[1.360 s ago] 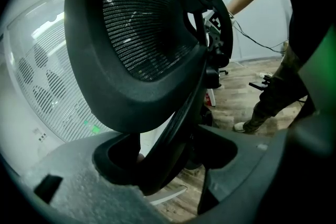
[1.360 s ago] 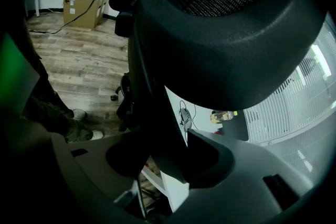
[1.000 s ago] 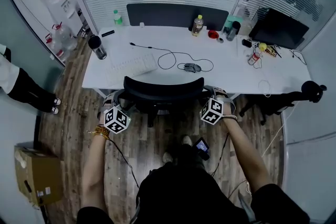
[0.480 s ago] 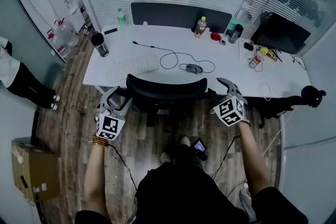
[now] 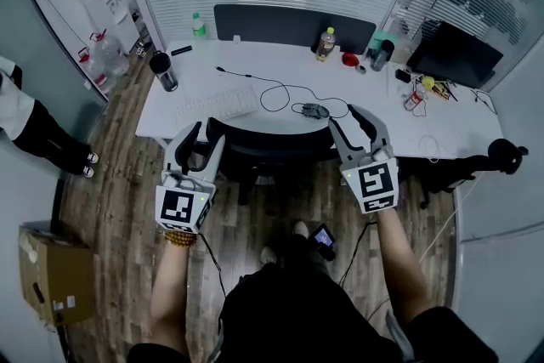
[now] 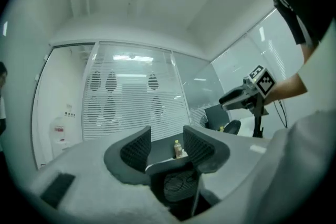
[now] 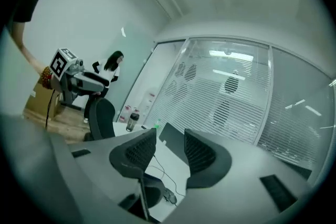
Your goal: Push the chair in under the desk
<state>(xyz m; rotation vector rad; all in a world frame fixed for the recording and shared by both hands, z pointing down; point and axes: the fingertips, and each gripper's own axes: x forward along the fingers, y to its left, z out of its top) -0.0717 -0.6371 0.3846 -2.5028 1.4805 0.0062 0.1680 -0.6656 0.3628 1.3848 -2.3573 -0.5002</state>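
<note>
The black office chair (image 5: pixel 268 150) stands tucked against the front edge of the white desk (image 5: pixel 374 89), with its seat under the top. My left gripper (image 5: pixel 204 137) hangs in the air in front of the chair's left side. My right gripper (image 5: pixel 348 120) hangs in front of its right side. Neither touches the chair. Both are open with nothing between the pads, and their jaws have just been closing. In the left gripper view the left gripper (image 6: pixel 167 149) frames a far bottle. The chair's mesh back (image 6: pixel 178 186) lies below it.
On the desk lie a keyboard (image 5: pixel 217 104), a mouse (image 5: pixel 313 110) with its cable, bottles (image 5: pixel 324 41) and a dark tumbler (image 5: pixel 161 70). A second chair (image 5: pixel 459 161) stands at the right. A cardboard box (image 5: pixel 51 272) and a standing person (image 5: pixel 25 127) are at the left.
Both grippers have come off the chair's sides and risen toward the head camera, turning from pointing down to near level. Their jaws stand narrower. The chair has not moved.
</note>
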